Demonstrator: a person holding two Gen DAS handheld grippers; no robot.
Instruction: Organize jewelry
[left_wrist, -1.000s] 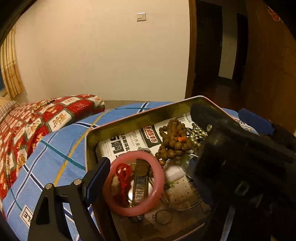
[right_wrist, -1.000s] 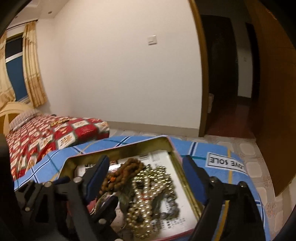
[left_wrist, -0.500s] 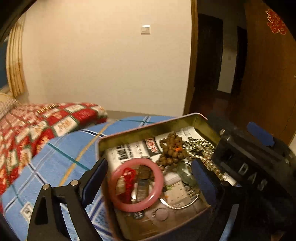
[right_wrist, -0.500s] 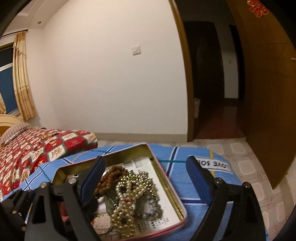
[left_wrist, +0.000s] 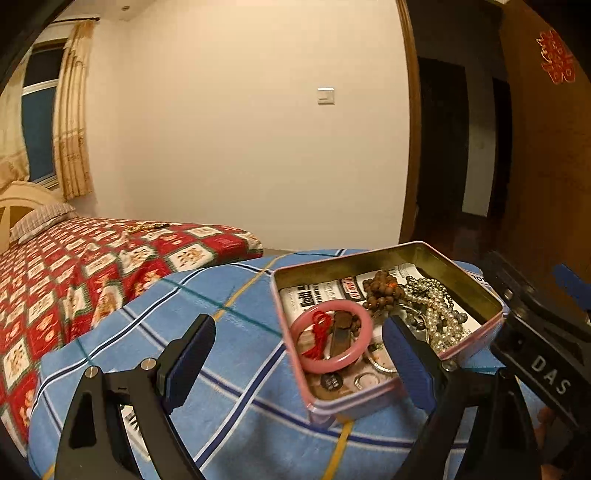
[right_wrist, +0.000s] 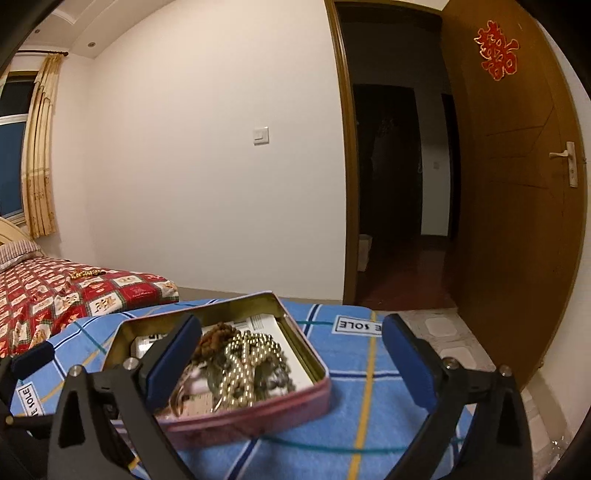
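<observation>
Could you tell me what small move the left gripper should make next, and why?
Probably ease the left gripper forward and down over the pink bangle. Both grippers are open and empty, and the bangle lies on top in the near end of the tin, clear of the tangled pearl beads.

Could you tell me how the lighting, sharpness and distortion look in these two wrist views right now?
Left wrist view: warm, dim indoor light; the pink bangle and tin are fairly sharp; the door frame bows from fisheye distortion. Right wrist view: whiter wall, dark hallway beyond the door; the pearl beads look slightly soft; both views have black corner vignetting.
</observation>
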